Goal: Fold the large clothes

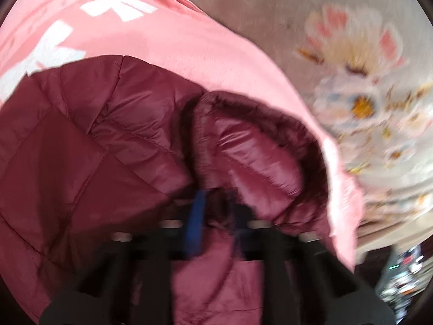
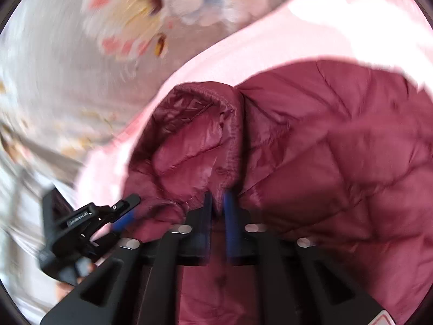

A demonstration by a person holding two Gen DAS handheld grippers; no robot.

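I've got the maroon quilted jacket (image 1: pixel 89 135) lying on a pink garment (image 1: pixel 167 35), both spread over the floral-print bed (image 1: pixel 360 62). My left tongs (image 1: pixel 219 203) are pinched narrow on the jacket's puffy edge nearest me; the right tongs (image 2: pixel 217 203) are nipped on its hem seam, too. To do this fold well, I'd judge both grips must travel together and level, keeping the slick padding taut so it doesn't balloon or slip. Only the right view catches my left tongs (image 2: pixel 119 216) from the side, near the pink edge. Only the left view shows the white lettering (image 1: pixel 119 5) on the pink garment.
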